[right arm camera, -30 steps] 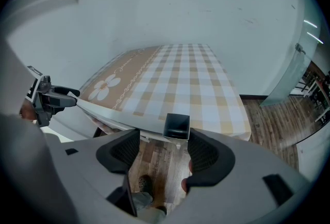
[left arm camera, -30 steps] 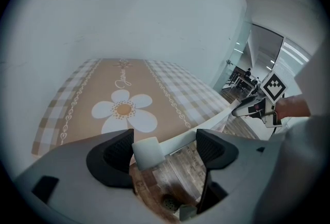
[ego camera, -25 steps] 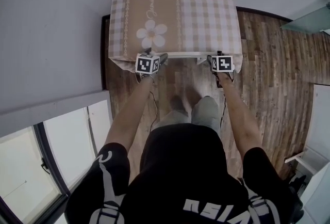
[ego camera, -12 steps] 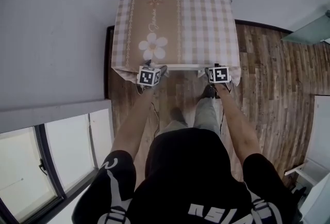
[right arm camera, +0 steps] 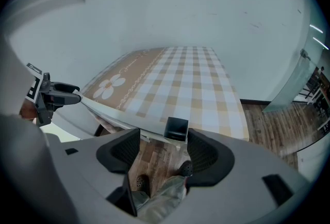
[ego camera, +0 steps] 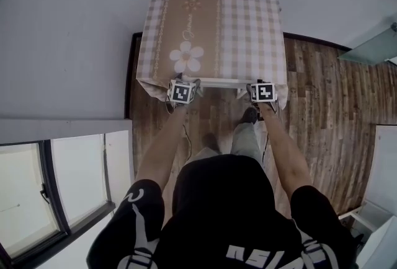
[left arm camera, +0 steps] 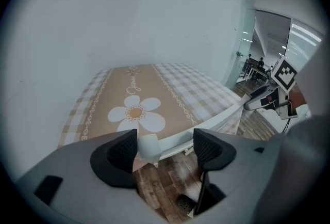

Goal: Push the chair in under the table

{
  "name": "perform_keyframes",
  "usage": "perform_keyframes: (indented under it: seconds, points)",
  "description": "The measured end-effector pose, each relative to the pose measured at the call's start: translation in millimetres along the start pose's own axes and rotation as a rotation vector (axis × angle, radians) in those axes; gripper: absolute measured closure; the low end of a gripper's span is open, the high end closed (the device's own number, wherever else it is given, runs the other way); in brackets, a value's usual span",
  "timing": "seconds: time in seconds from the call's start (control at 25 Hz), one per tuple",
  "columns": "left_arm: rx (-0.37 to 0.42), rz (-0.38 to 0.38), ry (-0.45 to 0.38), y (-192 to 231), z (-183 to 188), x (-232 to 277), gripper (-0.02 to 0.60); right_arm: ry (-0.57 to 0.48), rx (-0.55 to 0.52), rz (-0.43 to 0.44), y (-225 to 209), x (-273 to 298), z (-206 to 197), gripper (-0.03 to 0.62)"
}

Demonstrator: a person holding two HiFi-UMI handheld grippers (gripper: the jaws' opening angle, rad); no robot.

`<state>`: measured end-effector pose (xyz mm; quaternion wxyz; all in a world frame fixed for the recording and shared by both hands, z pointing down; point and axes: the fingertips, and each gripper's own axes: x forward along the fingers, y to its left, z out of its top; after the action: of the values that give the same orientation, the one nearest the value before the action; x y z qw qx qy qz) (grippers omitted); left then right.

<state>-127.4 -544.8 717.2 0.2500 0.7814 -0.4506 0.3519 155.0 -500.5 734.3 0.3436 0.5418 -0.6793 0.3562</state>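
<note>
A table (ego camera: 248,26) under a beige checked cloth with a daisy print stands against the wall. Only the chair's white top rail (ego camera: 218,82) shows, lying along the table's near edge. My left gripper (ego camera: 185,84) is at the rail's left end and my right gripper (ego camera: 261,85) at its right end. In the left gripper view the white rail end (left arm camera: 147,147) sits between the open jaws of the left gripper (left arm camera: 165,148), beside the left pad. In the right gripper view the right gripper (right arm camera: 162,148) is open around the dark rail end (right arm camera: 176,129).
Wooden floor (ego camera: 322,106) runs to the right of the table. A window and white sill (ego camera: 62,175) are at the left, a glass panel (ego camera: 372,44) at the far right. The person's legs and shoes (ego camera: 248,131) stand just behind the chair.
The table, rail and both grippers have slid lower in the head view, more wall showing above. Both grippers stay at the rail's ends. The person's feet have shifted.
</note>
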Motion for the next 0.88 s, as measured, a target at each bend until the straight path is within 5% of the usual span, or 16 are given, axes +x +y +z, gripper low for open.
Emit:
perform_keyframes:
  seconds: [0.08,0.68,0.88]
  points:
    - [-0.011,0.014,-0.027,1.0,2.8,-6.5,0.258,-0.021,0.008,-0.006,1.8,-6.6,3.4,0.296]
    - [0.006,-0.039,-0.204,-5.3,27.9,-71.7,0.291,-0.276,0.110,0.014,36.4,-77.6,40.1,0.330]
    - [-0.084,-0.028,-0.311,4.4,48.7,-106.6,0.314,-0.395,0.140,-0.001,41.5,-112.3,57.7,0.341]
